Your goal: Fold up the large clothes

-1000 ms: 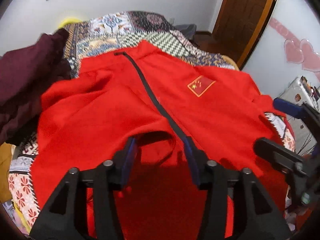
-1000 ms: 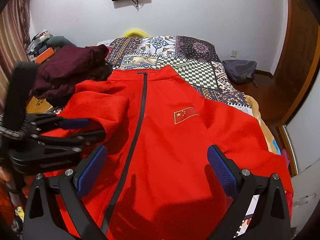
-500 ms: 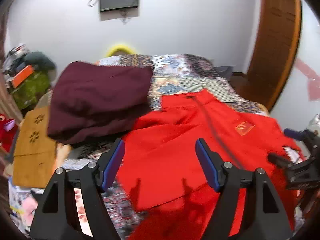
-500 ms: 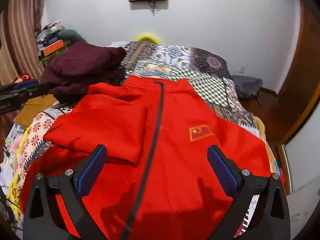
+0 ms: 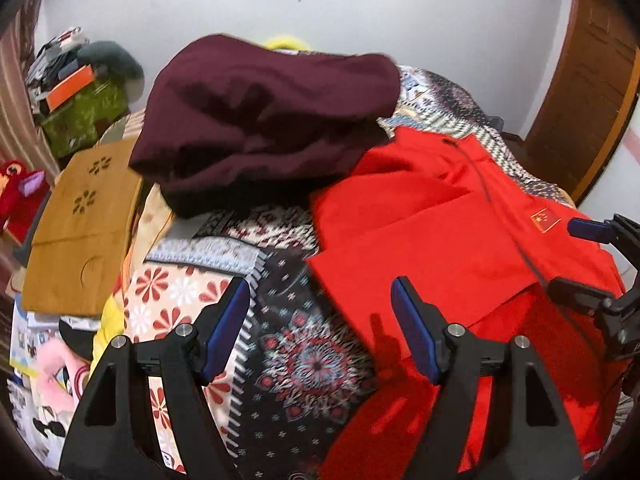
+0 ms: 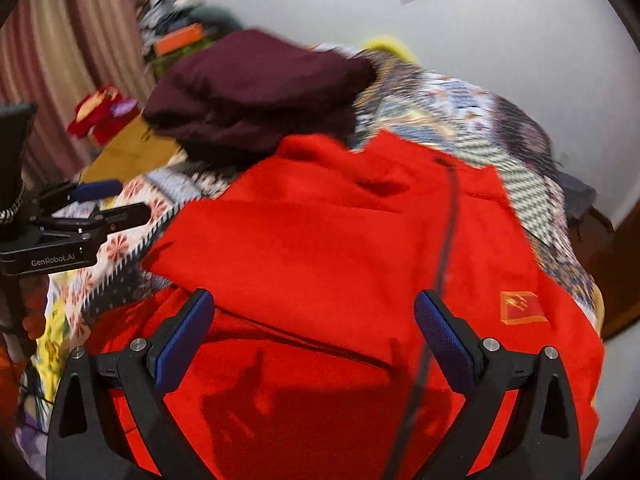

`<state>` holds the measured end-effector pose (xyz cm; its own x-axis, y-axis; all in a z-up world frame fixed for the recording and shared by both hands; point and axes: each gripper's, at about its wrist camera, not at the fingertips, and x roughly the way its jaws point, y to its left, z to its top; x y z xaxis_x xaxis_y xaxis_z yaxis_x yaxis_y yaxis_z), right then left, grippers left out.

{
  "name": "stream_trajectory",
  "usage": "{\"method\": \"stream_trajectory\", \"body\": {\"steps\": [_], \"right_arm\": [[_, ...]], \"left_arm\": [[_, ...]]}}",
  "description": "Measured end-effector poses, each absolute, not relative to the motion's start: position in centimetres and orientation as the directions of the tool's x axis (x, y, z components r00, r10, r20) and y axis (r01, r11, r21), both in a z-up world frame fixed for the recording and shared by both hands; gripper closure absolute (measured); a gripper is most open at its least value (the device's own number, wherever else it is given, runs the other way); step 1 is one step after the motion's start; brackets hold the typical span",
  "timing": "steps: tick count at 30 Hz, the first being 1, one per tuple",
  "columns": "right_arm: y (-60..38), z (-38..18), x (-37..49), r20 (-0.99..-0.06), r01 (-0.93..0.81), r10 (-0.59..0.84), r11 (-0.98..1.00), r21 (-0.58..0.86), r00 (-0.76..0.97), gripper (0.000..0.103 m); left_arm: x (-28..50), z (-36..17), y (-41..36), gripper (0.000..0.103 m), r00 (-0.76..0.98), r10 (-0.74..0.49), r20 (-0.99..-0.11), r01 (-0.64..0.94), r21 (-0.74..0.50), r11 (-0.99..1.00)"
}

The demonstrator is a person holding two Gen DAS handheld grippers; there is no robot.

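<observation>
the right wrist view is motion-blurred, smearing the flag patch [image 6: 522, 307] on the red jacket [image 6: 340, 248], whose hem runs off the bottom edge behind the right gripper [image 6: 314, 338], while the maroon garment [image 6: 256, 92] ahead hides the patterned bedspread [image 6: 460, 108] beneath it.

Ahead of my left hand-held gripper [image 5: 320, 328], matt black plastic with blue textured pads [image 5: 226, 326], I see soft red fleecy jacket [image 5: 440, 240] cloth on a printed bedspread [image 5: 300, 360].

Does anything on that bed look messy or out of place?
Yes: a bunched-up dark maroon garment sits in a heap beside the red zip-up jacket, overlapping its shoulder, on the patterned patchwork bedspread.
</observation>
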<state>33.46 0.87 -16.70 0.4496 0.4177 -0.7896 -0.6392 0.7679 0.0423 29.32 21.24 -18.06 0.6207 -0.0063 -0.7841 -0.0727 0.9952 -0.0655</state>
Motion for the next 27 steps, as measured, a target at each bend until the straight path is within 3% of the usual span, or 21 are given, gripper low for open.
{"method": "stream_trajectory", "body": {"steps": [9, 20, 23, 27], "right_arm": [[9.0, -19.9, 31.9, -0.836, -0.792, 0.398, 0.607, -0.068, 0.377, 0.006], [10.0, -20.3, 32.3, -0.845, -0.83, 0.44, 0.557, -0.009, 0.304, 0.073], [9.7, -19.8, 32.2, -0.831, -0.829, 0.471, 0.559, 0.022, 0.296, 0.084], [9.2, -19.0, 32.3, -0.821, -0.824, 0.499, 0.563, 0.064, 0.278, 0.087]], "left_arm": [[27.1, -20.2, 25.4, 0.031, 0.593, 0.023, -0.805, -0.165, -0.093, 0.982], [25.9, -22.4, 26.8, 0.031, 0.56, 0.002, -0.829, -0.19, -0.126, 0.974], [26.0, -22.6, 26.2, 0.031, 0.553, -0.005, -0.833, -0.179, -0.124, 0.976], [26.2, -22.3, 25.2, 0.031, 0.556, -0.013, -0.831, -0.15, -0.116, 0.982]]}}
